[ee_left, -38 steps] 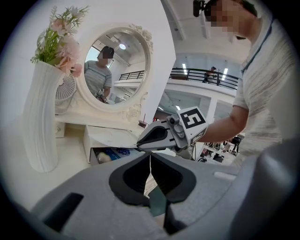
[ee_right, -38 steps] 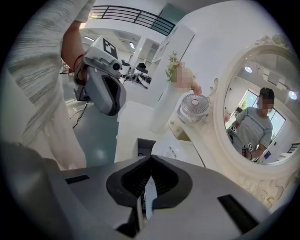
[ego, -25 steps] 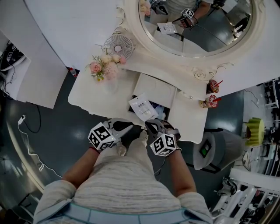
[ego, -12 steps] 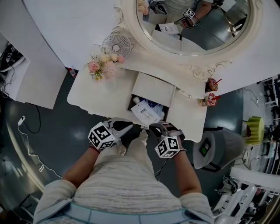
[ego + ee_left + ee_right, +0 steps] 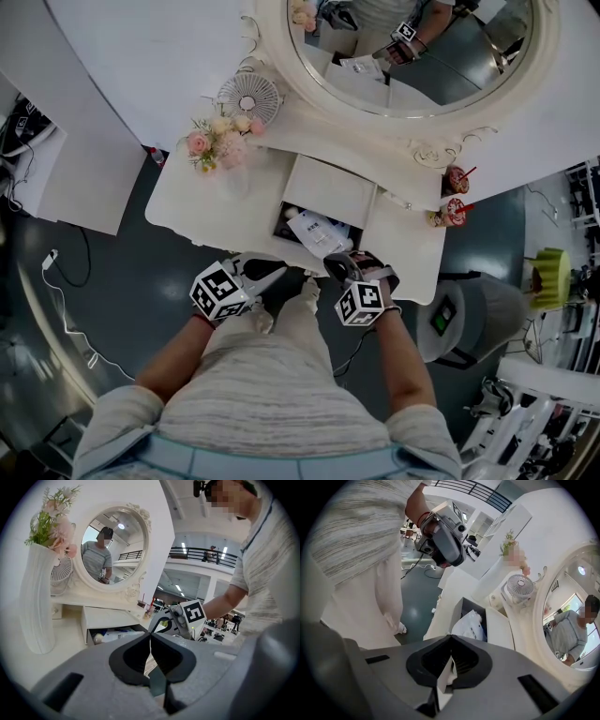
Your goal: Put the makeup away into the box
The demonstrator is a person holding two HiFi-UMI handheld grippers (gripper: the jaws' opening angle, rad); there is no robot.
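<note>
Placing is judged under way: the packet (image 5: 317,231), pinched by the right hand-held gripper (image 5: 334,264), is held in the box (image 5: 330,192) at 12 o'clock. Release is needed next. The left hand-held gripper (image 5: 279,273) is pressed together, empty.

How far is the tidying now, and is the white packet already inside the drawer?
Done: the open drawer holds a few items. In hand: the right gripper is shut on the edge of the white packet, low in the drawer, apparently not yet released. The left gripper is shut, empty. Left: let go; no other loose makeup shows on the tabletop.
</note>
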